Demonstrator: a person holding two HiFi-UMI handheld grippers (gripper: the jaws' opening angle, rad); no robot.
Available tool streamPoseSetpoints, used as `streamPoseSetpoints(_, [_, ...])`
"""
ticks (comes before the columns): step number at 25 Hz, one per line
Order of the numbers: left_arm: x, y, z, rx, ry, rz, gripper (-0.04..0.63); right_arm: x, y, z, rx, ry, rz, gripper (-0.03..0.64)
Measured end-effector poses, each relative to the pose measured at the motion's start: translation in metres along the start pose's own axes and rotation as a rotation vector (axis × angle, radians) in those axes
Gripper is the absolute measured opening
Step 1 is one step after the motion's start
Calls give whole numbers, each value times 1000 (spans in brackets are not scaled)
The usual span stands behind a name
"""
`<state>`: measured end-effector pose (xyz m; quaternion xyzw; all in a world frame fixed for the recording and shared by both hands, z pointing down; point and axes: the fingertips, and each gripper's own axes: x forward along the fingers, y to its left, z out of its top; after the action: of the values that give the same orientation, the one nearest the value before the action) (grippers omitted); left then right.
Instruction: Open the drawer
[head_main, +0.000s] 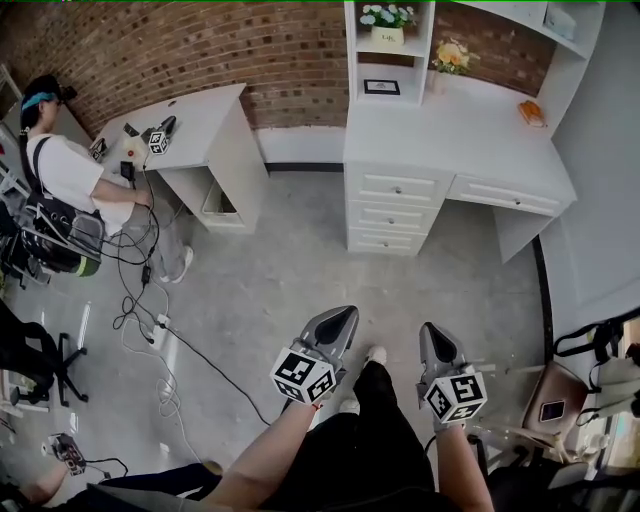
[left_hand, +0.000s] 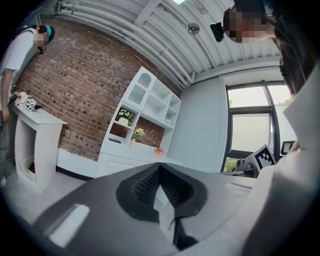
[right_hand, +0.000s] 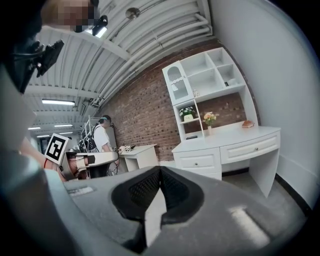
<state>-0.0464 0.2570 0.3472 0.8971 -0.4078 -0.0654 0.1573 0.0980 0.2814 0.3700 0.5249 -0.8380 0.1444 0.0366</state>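
A white desk stands against the brick wall. Under its left half is a stack of three drawers, under its right half a wide drawer, and all of them are closed. My left gripper and right gripper hover over the floor well short of the desk, side by side, both pointing towards it. In the right gripper view the stacked drawers and the wide drawer lie ahead of the right gripper, which is shut and empty. The left gripper is likewise shut on nothing.
A hutch with flowers tops the desk. At the left, a person stands beside a second white table. Cables trail over the floor there. A chair is at my right.
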Motion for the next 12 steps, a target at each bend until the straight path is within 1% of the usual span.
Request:
streamPoseSetpoints(5, [23,17,-3,5,16,-1,2,28,-14,-7,28,3,4,0])
streamPoseSetpoints(12, [71,57,4,11,28,1,2,83,-42,3,32,-3,13,0])
